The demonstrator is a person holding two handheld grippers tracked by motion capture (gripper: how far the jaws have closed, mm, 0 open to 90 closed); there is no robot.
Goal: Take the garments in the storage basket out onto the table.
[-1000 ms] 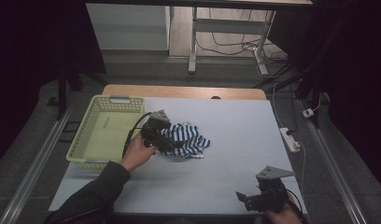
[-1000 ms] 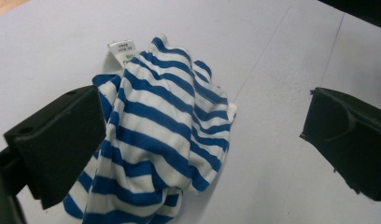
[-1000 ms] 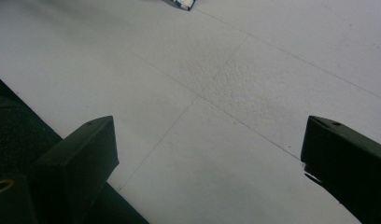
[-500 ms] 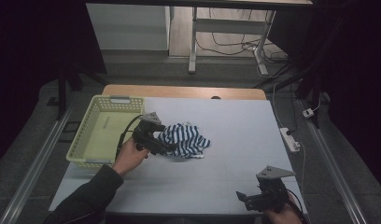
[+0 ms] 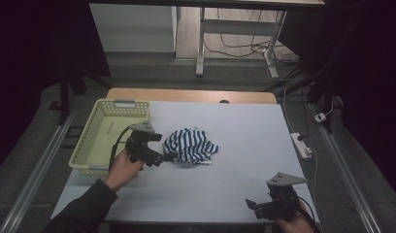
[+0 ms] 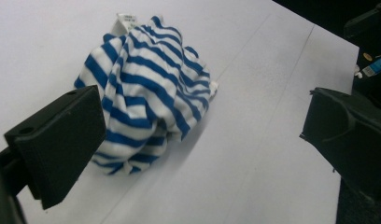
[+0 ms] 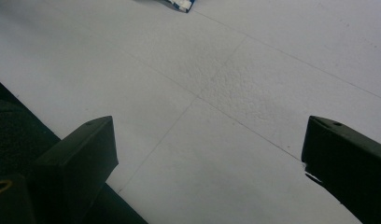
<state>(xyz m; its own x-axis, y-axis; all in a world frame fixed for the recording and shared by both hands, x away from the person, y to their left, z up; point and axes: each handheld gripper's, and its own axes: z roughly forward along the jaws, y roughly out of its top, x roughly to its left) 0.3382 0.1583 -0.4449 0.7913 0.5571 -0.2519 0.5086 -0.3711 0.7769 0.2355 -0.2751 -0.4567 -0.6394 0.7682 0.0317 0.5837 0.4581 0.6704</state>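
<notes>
while the striped cloth [image 5: 191, 145] lies bunched in a heap on the desk [image 5: 244, 131], it serves as the reference point for everything else. the cloth is blue and white, with a small white label showing at its far edge in the left gripper view [image 6: 146, 102].

left hand-held gripper [image 5: 168, 157]: positioned just beside the cloth on its basket side, jaws spread wide apart and holding nothing. in the left gripper view, one jaw sits close against the near edge of the cloth; whether it touches the fabric cannot be told. the other jaw stands well apart from the cloth over bare desk. the person's left hand [image 5: 124, 165] grips the body of this unit.

right hand-held gripper [image 5: 252, 206]: well apart from the cloth, at the near edge of the desk, jaws spread open and holding nothing. its own view shows bare desk between the jaws, with a corner of the cloth [image 7: 178, 4] at the top edge.

yellow basket [image 5: 89, 145]: stands beyond the left hand-held gripper from the cloth, near it but apart.
</notes>
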